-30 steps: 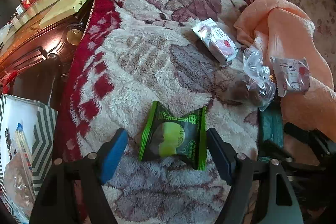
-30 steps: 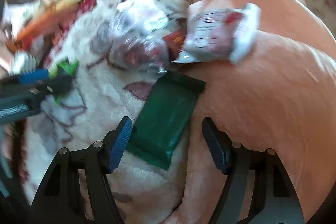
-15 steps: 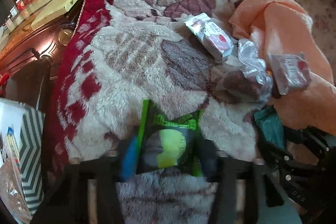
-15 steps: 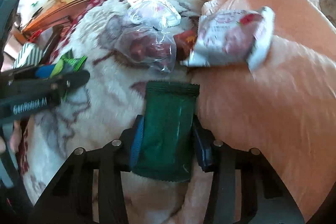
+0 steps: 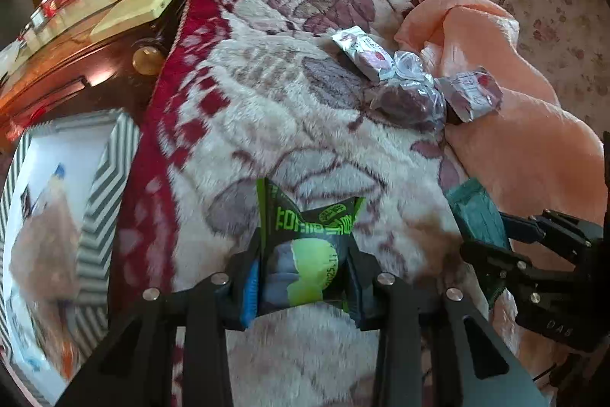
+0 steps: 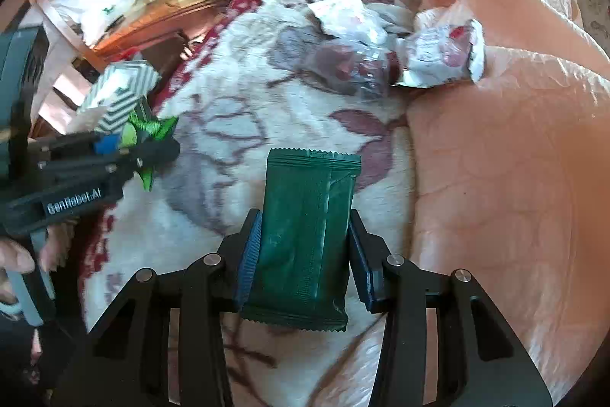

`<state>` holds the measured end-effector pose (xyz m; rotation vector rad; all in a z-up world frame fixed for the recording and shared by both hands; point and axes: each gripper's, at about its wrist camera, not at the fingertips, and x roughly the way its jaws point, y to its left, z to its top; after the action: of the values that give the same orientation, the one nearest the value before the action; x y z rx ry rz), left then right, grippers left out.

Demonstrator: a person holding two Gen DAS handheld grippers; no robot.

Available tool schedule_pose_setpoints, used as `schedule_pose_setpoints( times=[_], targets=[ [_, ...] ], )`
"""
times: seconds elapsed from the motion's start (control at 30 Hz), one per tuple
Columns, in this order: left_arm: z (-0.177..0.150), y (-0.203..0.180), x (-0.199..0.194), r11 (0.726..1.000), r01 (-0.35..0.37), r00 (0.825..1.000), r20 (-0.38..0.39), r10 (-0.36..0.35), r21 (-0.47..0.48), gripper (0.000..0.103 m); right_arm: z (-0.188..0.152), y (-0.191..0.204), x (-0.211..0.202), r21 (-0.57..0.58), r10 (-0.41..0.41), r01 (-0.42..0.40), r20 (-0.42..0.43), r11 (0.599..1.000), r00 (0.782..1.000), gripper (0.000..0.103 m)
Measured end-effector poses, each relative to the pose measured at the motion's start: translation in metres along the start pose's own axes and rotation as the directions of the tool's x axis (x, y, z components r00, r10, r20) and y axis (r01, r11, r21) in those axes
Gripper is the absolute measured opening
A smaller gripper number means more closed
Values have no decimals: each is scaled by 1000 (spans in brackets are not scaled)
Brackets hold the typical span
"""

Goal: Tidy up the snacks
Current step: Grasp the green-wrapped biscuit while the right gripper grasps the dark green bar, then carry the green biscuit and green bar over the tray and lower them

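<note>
- Black-and-lime foil: green-black snack packet (image 5: 305, 254), pinched between the blue pads of the left gripper (image 5: 303, 285), jaws clenched on its sides; it sits over the floral fleece blanket (image 5: 267, 109). Whether it touches the pile, cannot tell.
- Dark green foil: dark green wrapper (image 6: 305, 239), upright between the right gripper (image 6: 303, 254) pads, jaws clamped on both long edges, above the seam where the blanket meets the peach quilt (image 6: 514, 178).
- Cross-view, left wrist: shows only one end of the dark green wrapper (image 5: 476, 216), poking from the right gripper at the frame's right edge.
- Cross-view, right wrist: shows the left gripper (image 6: 129, 147) side-on, lime corners of the green-black snack packet (image 6: 148, 132) fanning out past its fingers.
- Loose stock, farther up the blanket: white packet with red print (image 5: 362, 54); clear bag of dark pieces (image 5: 408, 98) just beside it; second white packet (image 5: 471, 94) lying on the quilt's edge, touching the bag.
- Right wrist view blurs this cluster; the second white packet (image 6: 438, 56) reads clearest there.
- Left margin: striped grey-and-white gift bag (image 5: 99, 178), open, contents blurred.
- Beyond: dark wooden table (image 5: 95, 37), seen sharply in the left wrist view only.
</note>
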<state>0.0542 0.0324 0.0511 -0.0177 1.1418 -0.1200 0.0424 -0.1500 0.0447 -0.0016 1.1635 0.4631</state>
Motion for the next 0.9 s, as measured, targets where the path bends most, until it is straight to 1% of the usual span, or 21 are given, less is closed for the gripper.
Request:
schedule_pose_setpoints(
  times=[0.07,0.13,0.23,0.33,0.53,0.9],
  targets=[
    [-7,2,-5,1000,-14,1000,7,14,-3,39,0,7,-2,-9,8,-8,4,1000,1000,42],
    [-14,4,-11,999,-47,999,20,47,1,39,-1,15,-4,-20,10,-10,9,1000,1000,42],
    [-21,12,-20,998,-55,998,35,56,-18,39,-2,27,-9,-27,20,-20,28,999,999,42],
    [-27,19,-30,995,-94,994,60,95,-24,39,-1,43,-10,-55,35,-33,28,998,999,42],
    [-35,39,-51,991,-123,986,104,127,-52,39,4,79,-9,-120,54,-51,18,991,998,42],
    [-47,81,-71,977,-171,972,139,188,-125,39,16,134,-2,-207,97,-93,9,974,995,42]
  ],
)
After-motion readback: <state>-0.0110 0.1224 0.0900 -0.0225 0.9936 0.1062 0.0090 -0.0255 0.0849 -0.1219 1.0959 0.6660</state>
